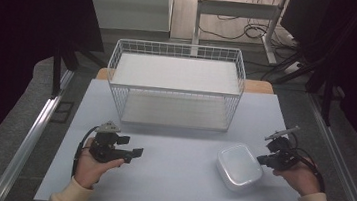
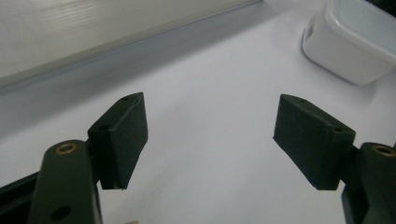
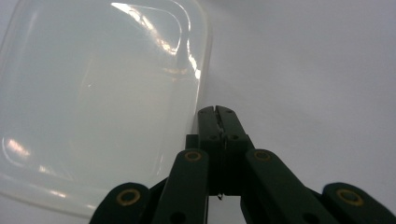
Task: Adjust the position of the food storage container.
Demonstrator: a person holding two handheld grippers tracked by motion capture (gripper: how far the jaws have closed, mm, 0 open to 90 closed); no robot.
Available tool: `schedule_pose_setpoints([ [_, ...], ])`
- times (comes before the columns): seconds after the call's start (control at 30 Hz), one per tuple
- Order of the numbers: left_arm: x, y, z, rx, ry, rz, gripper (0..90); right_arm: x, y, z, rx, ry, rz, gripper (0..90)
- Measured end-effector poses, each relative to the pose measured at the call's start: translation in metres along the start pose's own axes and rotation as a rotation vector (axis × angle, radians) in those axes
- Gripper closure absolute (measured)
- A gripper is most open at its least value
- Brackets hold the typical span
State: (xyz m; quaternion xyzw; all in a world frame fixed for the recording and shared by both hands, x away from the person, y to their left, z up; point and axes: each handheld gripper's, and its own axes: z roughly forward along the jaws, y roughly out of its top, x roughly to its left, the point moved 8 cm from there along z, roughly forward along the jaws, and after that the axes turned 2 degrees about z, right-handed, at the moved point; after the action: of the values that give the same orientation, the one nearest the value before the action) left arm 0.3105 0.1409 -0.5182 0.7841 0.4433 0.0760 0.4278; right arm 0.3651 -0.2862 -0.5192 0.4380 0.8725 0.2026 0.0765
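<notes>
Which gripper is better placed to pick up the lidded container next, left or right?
Right, probably. The right gripper sits beside the white container, its closed tips at the lid's edge in the right gripper view, though it must open first. The left gripper is open but well across the table.

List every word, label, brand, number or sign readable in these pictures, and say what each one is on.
None: no readable text in any view.
White lidded container: plain, no label.
White wire basket: no tag or print.
Left claw and right claw: black, unmarked.
Table: bare, no markings.
</notes>
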Motion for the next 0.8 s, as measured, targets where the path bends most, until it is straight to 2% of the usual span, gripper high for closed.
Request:
schedule_pose_setpoints([
  [0.03, 0.001, 0.0, 0.0, 0.002, 0.001, 0.0, 25.5, 0.009, 0.0, 0.001, 0.0, 0.01, -0.011, 89.5],
  [0.07, 0.001, 0.0, 0.0, 0.002, 0.001, 0.0, 25.5, 0.009, 0.0, 0.001, 0.0, 0.01, -0.011, 89.5],
  [0.13, 0.0, -0.001, 0.001, 0.003, 0.0, -0.002, 25.5, 0.018, 0.001, 0.002, -0.002, 0.031, -0.018, 89.5],
  [0.17, 0.0, -0.001, 0.001, 0.004, -0.001, -0.001, 25.5, 0.027, 0.001, 0.004, -0.006, 0.053, -0.016, 89.5],
  [0.27, -0.001, -0.001, 0.001, 0.003, -0.002, 0.0, 25.6, 0.035, 0.001, 0.005, -0.008, 0.064, -0.02, 89.5],
  [0.37, -0.001, -0.001, 0.001, 0.005, -0.003, 0.0, 25.6, 0.05, 0.0, 0.006, -0.013, 0.094, -0.024, 89.4],
  [0.6, -0.002, -0.001, 0.0, 0.003, -0.003, 0.0, 25.7, 0.065, -0.007, 0.01, -0.016, 0.133, -0.003, 89.4],
  [0.63, -0.002, 0.0, 0.0, 0.002, -0.003, 0.0, 25.7, 0.072, -0.008, 0.012, -0.016, 0.147, -0.005, 89.4],
  [0.7, -0.002, -0.001, 0.001, 0.005, -0.004, 0.0, 25.7, 0.074, -0.008, 0.013, -0.018, 0.151, -0.006, 89.4],
  [0.8, -0.002, -0.001, 0.002, 0.009, -0.004, -0.002, 25.7, 0.085, -0.007, 0.015, -0.02, 0.176, -0.016, 89.4],
])
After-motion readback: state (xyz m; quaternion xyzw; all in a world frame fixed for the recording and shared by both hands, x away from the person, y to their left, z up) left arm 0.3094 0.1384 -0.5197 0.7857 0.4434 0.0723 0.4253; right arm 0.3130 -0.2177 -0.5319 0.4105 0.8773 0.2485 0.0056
